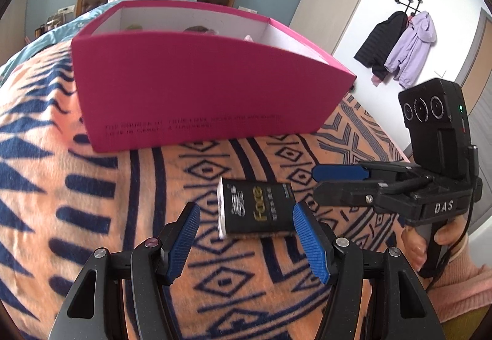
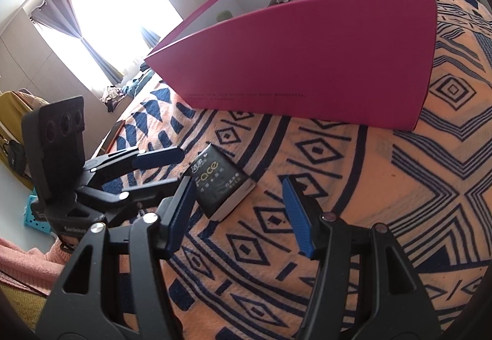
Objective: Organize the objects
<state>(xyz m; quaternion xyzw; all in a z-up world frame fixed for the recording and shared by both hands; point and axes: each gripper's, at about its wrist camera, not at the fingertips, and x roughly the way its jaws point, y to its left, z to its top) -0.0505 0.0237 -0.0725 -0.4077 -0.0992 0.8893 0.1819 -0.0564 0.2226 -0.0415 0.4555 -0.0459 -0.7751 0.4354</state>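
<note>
In the left wrist view, an orange blanket [image 1: 77, 174] patterned with dark blue diamonds and stripes fills the left and lower frame. A pink box [image 1: 200, 94] stands on it at upper centre, open at the top, its white inside holding a few items too hidden to identify. Below the box, at centre, a black tissue pack [image 1: 256, 209] marked "Face" lies flat on the blanket. The left gripper [image 1: 246, 235] rises from the bottom edge, its blue-padded jaws spread on either side of the pack's near end without pressing it. At right, the right gripper [image 1: 316, 183], seen side-on and held by a hand [image 1: 430, 244] in a pink sleeve, points toward the pack with a gap between its jaws and nothing in them. Two jackets [image 1: 399, 47] hang on a wall rack at upper right.

In the right wrist view, a bright curtained window [image 2: 117, 20] occupies the upper left. The left gripper [image 2: 181, 164] reaches in from the left, its jaws parted around the pack's far end. The tissue pack [image 2: 221, 183] lies left of centre, just beside the left finger of the right gripper [image 2: 236, 207], whose jaws stand open, the pack mostly outside them. The pink box [image 2: 307, 63] looms at upper centre and right, well apart from the pack.
</note>
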